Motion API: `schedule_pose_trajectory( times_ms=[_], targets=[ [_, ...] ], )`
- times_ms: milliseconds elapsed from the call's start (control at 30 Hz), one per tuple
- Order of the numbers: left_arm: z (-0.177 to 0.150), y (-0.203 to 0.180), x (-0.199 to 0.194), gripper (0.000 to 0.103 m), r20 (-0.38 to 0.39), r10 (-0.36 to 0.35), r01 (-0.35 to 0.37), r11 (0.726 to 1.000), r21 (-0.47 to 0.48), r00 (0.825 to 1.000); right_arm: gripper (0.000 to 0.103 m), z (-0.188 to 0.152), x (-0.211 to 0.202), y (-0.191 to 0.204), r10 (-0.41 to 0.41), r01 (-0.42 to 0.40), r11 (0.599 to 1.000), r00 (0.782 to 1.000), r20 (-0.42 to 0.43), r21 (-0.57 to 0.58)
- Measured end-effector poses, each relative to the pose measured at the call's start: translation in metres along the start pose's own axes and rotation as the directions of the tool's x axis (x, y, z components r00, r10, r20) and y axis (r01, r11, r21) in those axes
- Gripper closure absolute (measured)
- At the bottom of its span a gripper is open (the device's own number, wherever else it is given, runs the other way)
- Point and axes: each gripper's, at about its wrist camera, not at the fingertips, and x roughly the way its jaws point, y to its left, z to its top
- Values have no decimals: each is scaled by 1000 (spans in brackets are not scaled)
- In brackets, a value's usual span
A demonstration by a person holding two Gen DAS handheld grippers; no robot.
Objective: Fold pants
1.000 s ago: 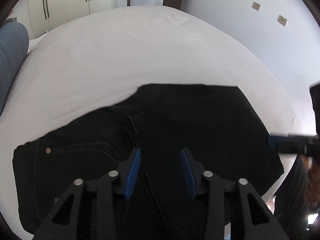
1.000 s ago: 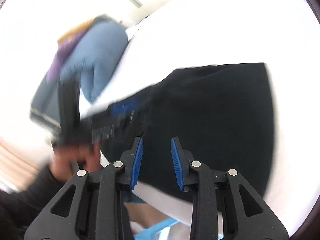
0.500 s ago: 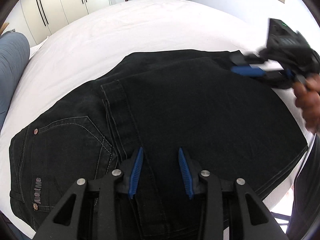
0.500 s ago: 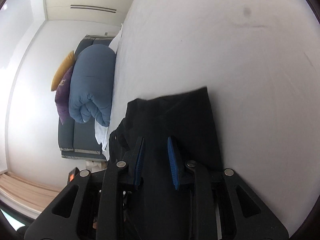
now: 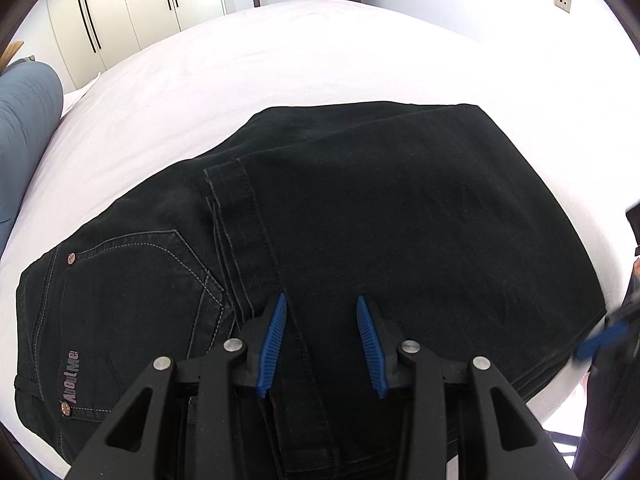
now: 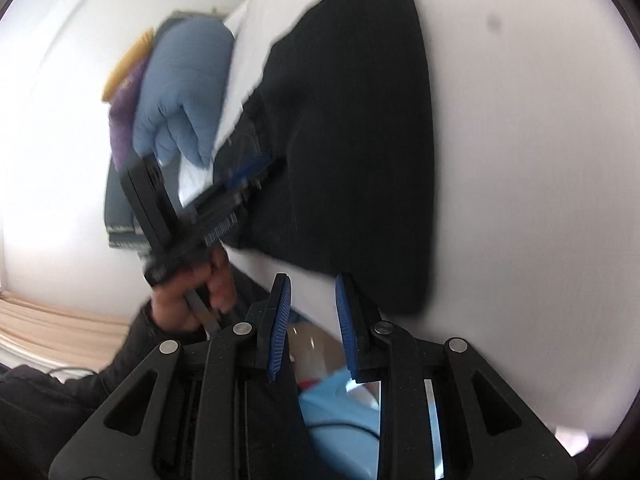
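On the white bed sheet (image 5: 280,60) our black denim pants (image 5: 400,220) lie folded over once. We judge another fold is left. Our left gripper (image 5: 320,336) and right gripper (image 6: 312,320) hang spread, holding nothing.

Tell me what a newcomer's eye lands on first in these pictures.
The black pants, folded over, fill the middle of the white bed. The open left gripper hangs over their near edge, empty. At the bed's left end lies a rolled blue duvet.
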Motion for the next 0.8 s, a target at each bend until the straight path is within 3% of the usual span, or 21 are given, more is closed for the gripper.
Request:
schedule_pose_trajectory(
  times_ms=[67,100,200,300,533,600,633,667,733,800],
  targets=[
    [0,2,0,63,3,-3,3,1000,-2,1000,79,-18,4,10,-117,113,992,991,-57,-63],
    [0,2,0,63,6,-5,5,1000,-4,1000,78,-20,3,17,-127,122,989,990,-58,-85],
    [-3,7,2,63,14,-14,14,1000,-16,1000,77,-13,-14,44,-29,30,991,1000,11,-127],
    [-5,10,1,64,24,-22,23,999,-23,999,77,13,-27,60,57,-45,989,995,78,-141],
    [-17,32,-15,64,88,-80,92,987,-135,993,77,99,18,60,122,-117,992,987,106,-53],
    [-28,50,-29,62,115,-70,95,969,-226,991,77,117,39,52,79,-76,996,994,71,-37],
    [-37,64,-40,56,138,-63,101,953,-285,988,80,124,58,39,-22,22,1000,999,31,-2],
    [-46,75,-49,51,157,-55,105,937,-332,986,85,130,72,32,-65,65,998,998,3,20],
    [-67,108,-73,39,192,-20,106,886,-451,981,90,130,75,25,-29,28,999,999,40,23],
    [-89,139,-92,35,220,20,105,833,-543,975,90,129,74,26,-26,25,999,998,54,20]
  ],
)
